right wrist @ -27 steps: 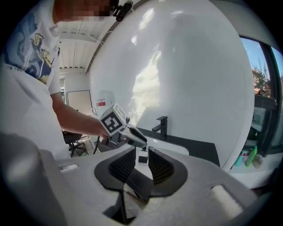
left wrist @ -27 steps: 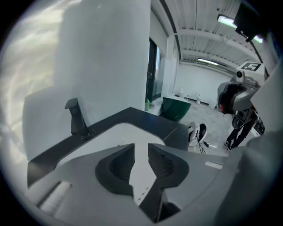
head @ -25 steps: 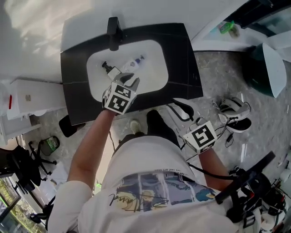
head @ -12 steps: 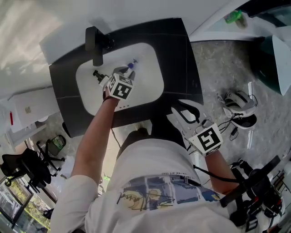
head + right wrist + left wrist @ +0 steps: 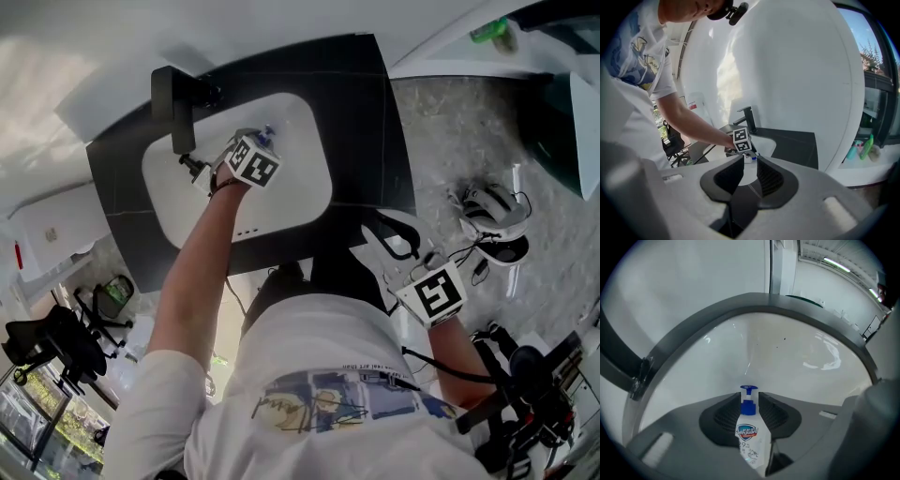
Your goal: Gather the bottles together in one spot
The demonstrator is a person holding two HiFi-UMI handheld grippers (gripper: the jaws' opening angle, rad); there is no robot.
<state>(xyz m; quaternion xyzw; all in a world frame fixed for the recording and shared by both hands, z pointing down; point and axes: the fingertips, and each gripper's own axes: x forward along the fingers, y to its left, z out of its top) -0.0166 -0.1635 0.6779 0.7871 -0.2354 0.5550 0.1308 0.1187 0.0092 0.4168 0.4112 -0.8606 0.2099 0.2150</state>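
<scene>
Head view: looks steeply down on the left gripper (image 5: 251, 141), lowered into the white sink (image 5: 300, 192) of a black counter (image 5: 375, 122), right beside the soap bottle (image 5: 268, 133). Shows only that bottle's blue top and hides the rest under the gripper and its marker cube (image 5: 254, 162). Catches a black pump bottle (image 5: 193, 168) in the basin too, near the faucet (image 5: 173, 103), partly covered. Places the right gripper (image 5: 377, 225) well apart, off the counter's near edge. Settles neither jaw gap from up here.

Left gripper view: fills in the missing part. Shows the jaws apart, just now opening wider, with the soap bottle (image 5: 751, 437) between them in the basin, pump pointing away, pads not pressing on it. Cuts off the bottle's base at the bottom edge. Leaves out the black pump bottle.

Right gripper view: shows its own jaws parted at the tips around nothing. Gives a side look at the arm (image 5: 689, 119) reaching into the sink, plus more bottles (image 5: 867, 145) on a ledge far right, too small to make out.
</scene>
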